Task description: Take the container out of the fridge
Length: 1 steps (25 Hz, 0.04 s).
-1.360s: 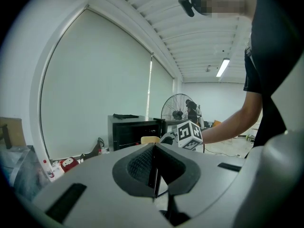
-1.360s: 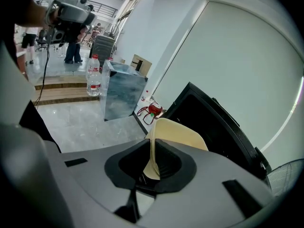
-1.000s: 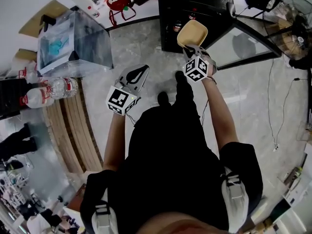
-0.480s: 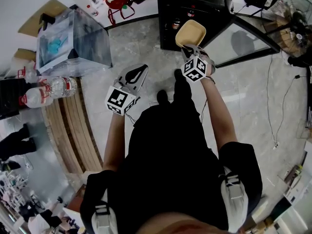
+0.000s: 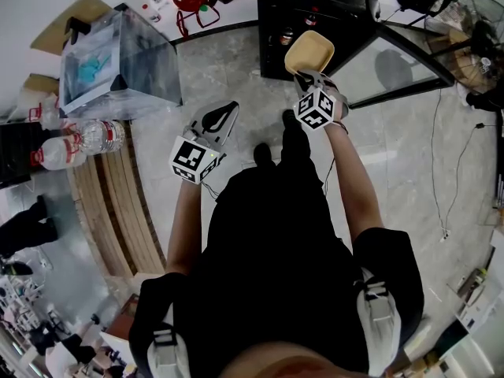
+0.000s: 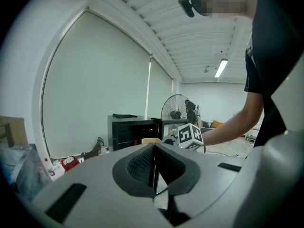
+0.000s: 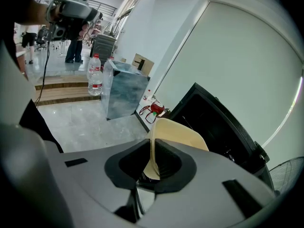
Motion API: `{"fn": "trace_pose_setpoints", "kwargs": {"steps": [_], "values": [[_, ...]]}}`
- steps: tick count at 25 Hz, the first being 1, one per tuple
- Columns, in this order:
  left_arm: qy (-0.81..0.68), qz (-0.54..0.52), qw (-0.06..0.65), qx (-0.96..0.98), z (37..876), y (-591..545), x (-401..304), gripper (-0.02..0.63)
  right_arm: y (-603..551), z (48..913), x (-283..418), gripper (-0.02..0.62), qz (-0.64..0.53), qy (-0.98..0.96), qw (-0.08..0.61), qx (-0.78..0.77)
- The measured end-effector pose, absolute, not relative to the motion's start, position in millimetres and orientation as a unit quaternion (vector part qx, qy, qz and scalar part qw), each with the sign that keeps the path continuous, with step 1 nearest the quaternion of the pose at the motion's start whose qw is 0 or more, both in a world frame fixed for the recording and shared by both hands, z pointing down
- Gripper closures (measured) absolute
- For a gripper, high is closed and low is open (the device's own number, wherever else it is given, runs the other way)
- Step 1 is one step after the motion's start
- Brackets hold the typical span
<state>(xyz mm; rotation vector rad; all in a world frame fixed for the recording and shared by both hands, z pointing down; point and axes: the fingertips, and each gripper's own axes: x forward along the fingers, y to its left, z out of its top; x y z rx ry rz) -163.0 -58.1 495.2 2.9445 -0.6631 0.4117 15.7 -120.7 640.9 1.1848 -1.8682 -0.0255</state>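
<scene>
1. My right hand-held gripper clamps the rim of the tan container, holding it just in front of the black fridge.
2. My left hand-held gripper is closed on nothing, farther from the fridge.

Open-plan indoor workspace, of the lab or test-hall kind rather than a home. Polished stone-look floor; ribbed white ceiling with a tube light; tall windows behind roller blinds. Standing directly on the floor: black mini fridge, pedestal fan, translucent storage box, water bottles beside low wooden steps. A cable trails loose; people stand in the background.
</scene>
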Motion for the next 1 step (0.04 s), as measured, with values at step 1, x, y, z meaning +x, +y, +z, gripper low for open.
{"fn": "trace_pose_setpoints", "kwargs": {"steps": [1], "values": [[-0.217, 0.135, 0.047, 0.966, 495.4, -58.5, -162.2, 0.588, -121.3, 641.3, 16.2, 0.566, -0.010, -0.755, 0.448, 0.479]]}}
